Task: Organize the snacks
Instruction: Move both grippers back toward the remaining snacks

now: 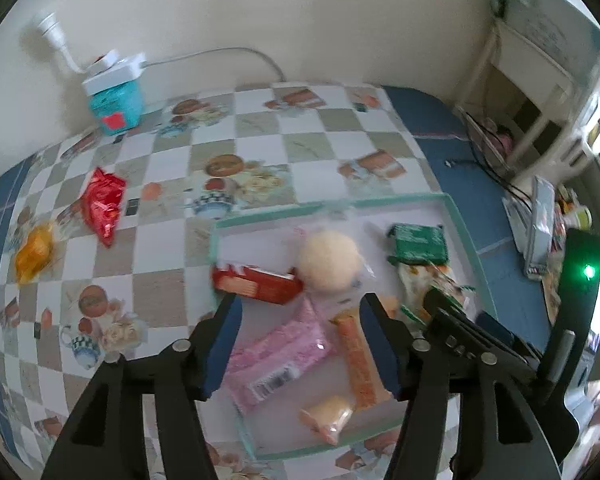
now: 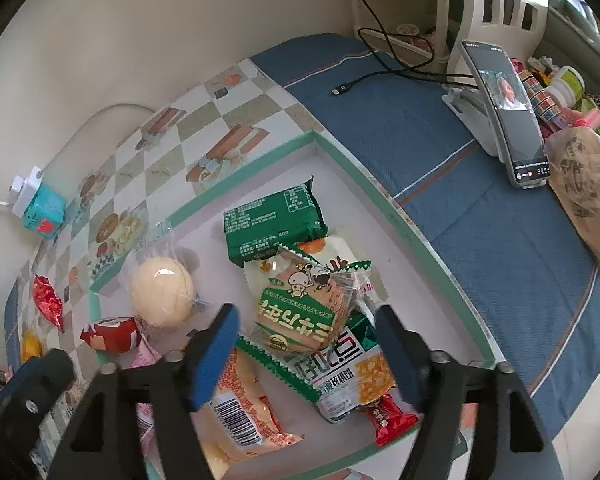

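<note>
Nearby: red packet [image 1: 102, 205] | orange packet [image 1: 34, 254] | outside tray [image 1: 458, 216]

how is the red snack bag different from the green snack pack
The red snack bag lies out on the checkered tablecloth; the green snack pack lies inside the tray. The red one is shiny and crinkled, the green one flat, matte and covered in white print. Both are sealed, and neither gripper touches them.
</note>
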Motion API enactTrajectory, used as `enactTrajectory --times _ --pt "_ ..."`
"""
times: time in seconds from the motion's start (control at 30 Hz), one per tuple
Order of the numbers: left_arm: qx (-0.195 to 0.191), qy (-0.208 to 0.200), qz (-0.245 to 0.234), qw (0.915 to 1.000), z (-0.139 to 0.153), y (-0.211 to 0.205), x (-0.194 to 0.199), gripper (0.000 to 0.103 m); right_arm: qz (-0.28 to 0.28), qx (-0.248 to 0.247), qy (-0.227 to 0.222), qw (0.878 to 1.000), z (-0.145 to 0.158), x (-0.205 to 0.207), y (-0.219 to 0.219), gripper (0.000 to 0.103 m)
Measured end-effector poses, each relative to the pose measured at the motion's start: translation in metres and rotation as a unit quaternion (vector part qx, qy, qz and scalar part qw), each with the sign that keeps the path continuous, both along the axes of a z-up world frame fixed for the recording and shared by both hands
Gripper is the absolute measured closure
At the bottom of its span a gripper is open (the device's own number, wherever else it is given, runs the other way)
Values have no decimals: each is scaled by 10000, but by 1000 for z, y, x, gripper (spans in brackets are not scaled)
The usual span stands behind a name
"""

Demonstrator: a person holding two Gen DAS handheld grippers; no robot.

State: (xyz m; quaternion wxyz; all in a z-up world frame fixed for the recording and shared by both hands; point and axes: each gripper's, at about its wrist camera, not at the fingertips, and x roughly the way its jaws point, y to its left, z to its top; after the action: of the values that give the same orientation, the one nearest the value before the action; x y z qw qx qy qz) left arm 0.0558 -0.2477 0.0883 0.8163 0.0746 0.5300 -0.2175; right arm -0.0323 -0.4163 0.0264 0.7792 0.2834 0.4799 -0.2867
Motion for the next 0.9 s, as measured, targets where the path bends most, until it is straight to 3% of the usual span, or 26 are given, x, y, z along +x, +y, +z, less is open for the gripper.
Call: enactTrajectory --times 0.1,0.17,0.4,0.57,0.7,0.9 --pt "17 10 409 9992 -2 18 13 17 18 -51 6 10000 1 2 2 12" --pt "81 -19 737 9972 -4 32 21 15 60 -98 -16 9999 3 3 4 0" --pt "256 13 1930 9809 -12 104 52 11 426 -218 -120 9988 13 20 29 0" --pt "403 -32 2767 9601 -14 166 65 11 792 -292 -242 9961 23 36 58 0" --pt "566 -99 3401 9386 -14 220 69 11 1140 -327 -322 9924 29 49 86 0" --pt "502 -29 3959 9169 -16 275 71 11 1651 -285 -367 9852 31 69 133 0"
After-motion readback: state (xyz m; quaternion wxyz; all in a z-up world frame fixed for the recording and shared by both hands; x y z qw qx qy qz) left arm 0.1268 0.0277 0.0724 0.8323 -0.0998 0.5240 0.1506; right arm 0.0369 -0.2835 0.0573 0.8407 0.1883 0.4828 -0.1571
